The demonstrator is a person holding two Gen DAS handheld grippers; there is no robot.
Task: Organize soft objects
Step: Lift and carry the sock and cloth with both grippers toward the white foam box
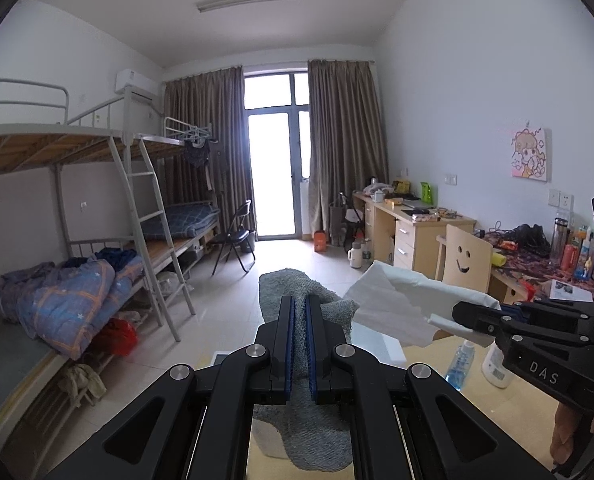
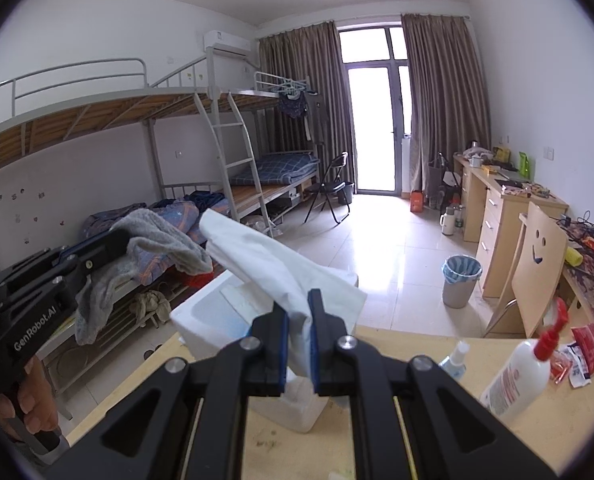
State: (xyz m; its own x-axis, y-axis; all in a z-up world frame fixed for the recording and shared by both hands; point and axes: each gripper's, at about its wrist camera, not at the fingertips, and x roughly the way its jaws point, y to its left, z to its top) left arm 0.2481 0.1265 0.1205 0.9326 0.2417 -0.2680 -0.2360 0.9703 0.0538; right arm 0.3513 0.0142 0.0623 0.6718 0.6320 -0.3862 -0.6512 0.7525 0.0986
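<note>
Above the table's [image 2: 397, 432] far edge we hold both soft things aloft: the left gripper [image 1: 300, 308] clamped on the grey towel [image 1: 297, 288], the right gripper [image 2: 299, 312] clamped on the white cloth [image 2: 265, 256]. We should keep them apart and lower them into the white box [image 2: 201, 316], clear of the lotion bottle [image 2: 517, 376] and spray bottle [image 2: 455, 360] near the right edge.

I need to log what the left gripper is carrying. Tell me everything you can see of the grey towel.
The grey towel is a soft, nubby, terry-like cloth, plain grey, crumpled rather than folded. The left gripper is shut on it, jaws pinching a bunched part, so it is lifted in the air. In the right wrist view it drapes over the jaws, one end hanging limp below them and the other flopping forward. It hangs beside the white cloth held by the right gripper; whether the two touch is unclear.
</note>
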